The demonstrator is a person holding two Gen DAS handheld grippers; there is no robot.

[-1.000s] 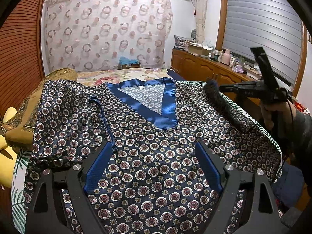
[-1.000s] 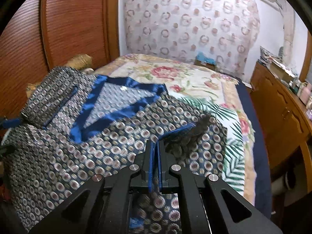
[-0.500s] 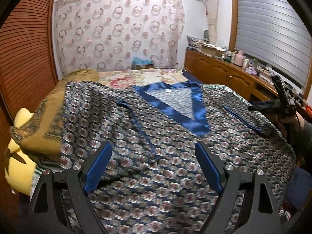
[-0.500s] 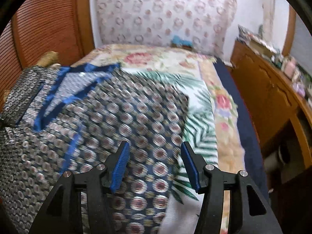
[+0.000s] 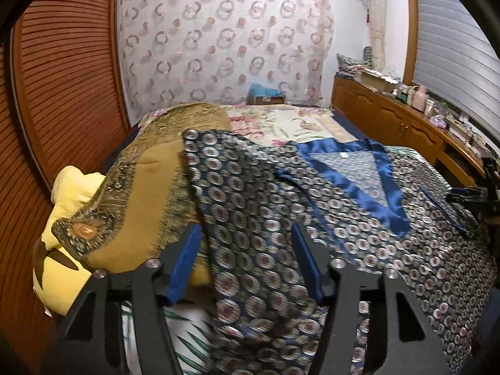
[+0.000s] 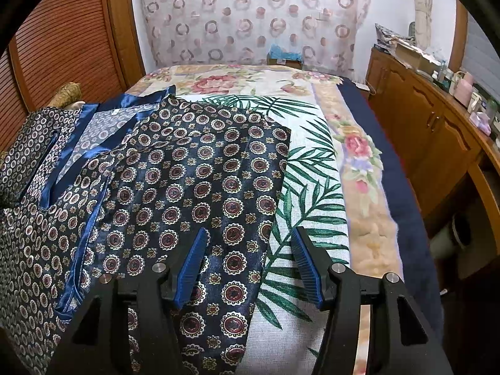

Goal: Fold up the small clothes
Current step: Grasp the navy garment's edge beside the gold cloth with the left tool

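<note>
With both sleeves already turned in, the patterned satin top (image 6: pixel 193 193) lies face-up on the bed (image 6: pixel 315 168), ready for its next fold.

The left claw (image 5: pixel 247 262) hangs spread and empty above the garment's left edge, beside the mustard cushion (image 5: pixel 147 193); the right claw (image 6: pixel 247 262) gapes, holding nothing, over the right edge, where cloth meets the palm-print bedspread. The slippery satin would best be pinched at matching hem corners, both layers together, and carried evenly toward the blue V-neck trim (image 5: pixel 368 187).
</note>
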